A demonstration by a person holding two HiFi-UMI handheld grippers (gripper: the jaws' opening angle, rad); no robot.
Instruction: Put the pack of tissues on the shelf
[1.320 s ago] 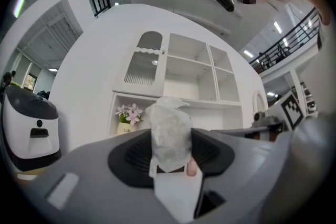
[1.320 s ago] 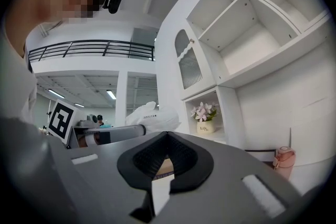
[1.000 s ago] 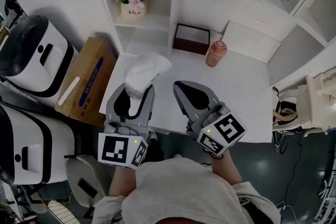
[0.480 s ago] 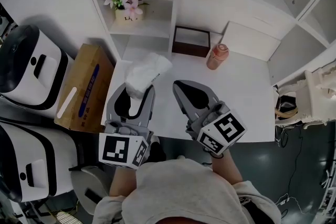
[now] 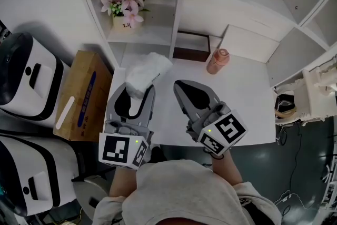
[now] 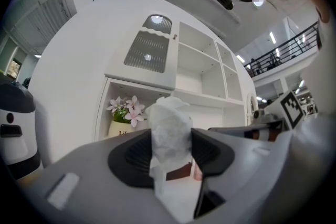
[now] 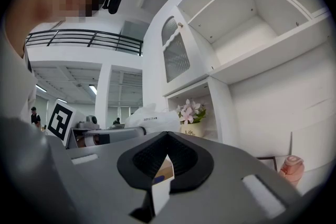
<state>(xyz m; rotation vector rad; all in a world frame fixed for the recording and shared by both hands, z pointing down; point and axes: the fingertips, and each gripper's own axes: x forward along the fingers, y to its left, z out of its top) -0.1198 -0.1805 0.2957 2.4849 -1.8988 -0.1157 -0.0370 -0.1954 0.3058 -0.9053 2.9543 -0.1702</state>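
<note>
The pack of tissues (image 5: 146, 72) is a soft white plastic bundle. My left gripper (image 5: 138, 88) is shut on its lower end, and the pack sticks up past the fingertips over the white table (image 5: 247, 108). In the left gripper view the pack (image 6: 169, 126) is pinched between the dark pads, with my left gripper (image 6: 170, 139) pointing level at the shelf. The white shelf unit (image 5: 174, 29) stands just beyond, its lower compartment (image 5: 143, 40) bare. My right gripper (image 5: 181, 86) hovers beside the left, shut with nothing in it; the right gripper view shows the right gripper (image 7: 167, 138) with pads meeting.
A pot of pink flowers (image 5: 124, 8) fills the upper shelf compartment. A dark brown box (image 5: 190, 46) and an orange bottle (image 5: 217, 60) stand at the table's back. A cardboard box (image 5: 79, 96) and white-and-black machines (image 5: 26, 81) sit on the floor at left.
Both grippers have moved together toward the shelf unit, which now shows closer in the head view. The left grip on the pack is unchanged and the right stays shut.
</note>
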